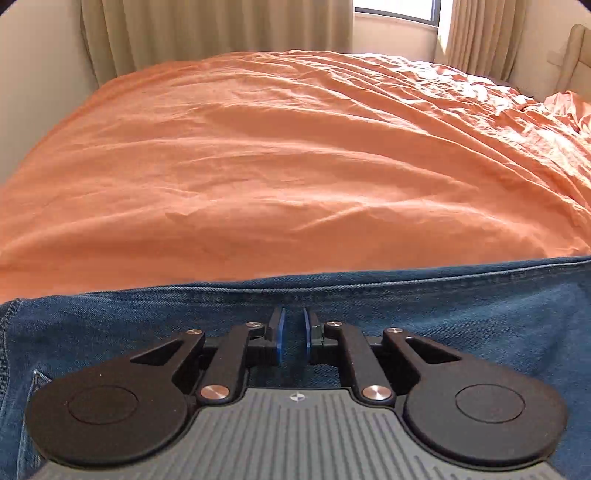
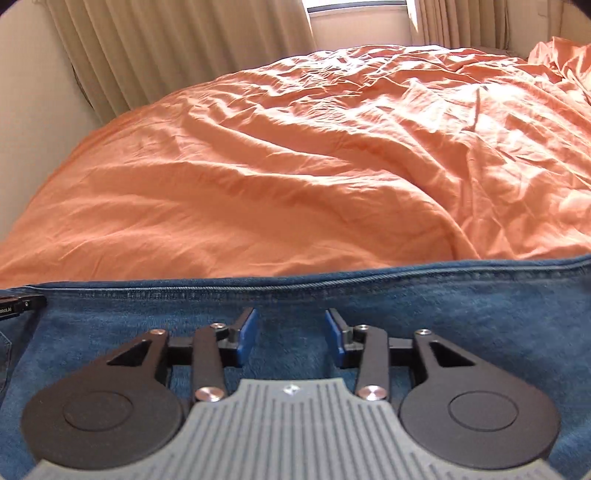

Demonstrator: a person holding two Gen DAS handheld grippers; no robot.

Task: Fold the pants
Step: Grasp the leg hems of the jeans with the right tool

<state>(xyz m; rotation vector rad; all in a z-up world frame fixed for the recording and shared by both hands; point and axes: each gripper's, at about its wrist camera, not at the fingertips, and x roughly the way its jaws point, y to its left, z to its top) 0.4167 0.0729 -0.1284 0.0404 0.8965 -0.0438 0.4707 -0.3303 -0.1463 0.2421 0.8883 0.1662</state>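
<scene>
Blue denim pants lie flat on an orange bedspread, with a stitched edge running across the frame. My left gripper hovers low over the denim, its blue pads a narrow gap apart with nothing between them. In the right wrist view the same pants fill the foreground on the bedspread. My right gripper sits over the denim with its jaws wide apart and empty. A black part of the other gripper shows at the left edge.
Beige curtains and a window stand behind the bed. A cream wall runs along the left side. A beige headboard or chair sits at the far right. The bedspread bunches up at the right.
</scene>
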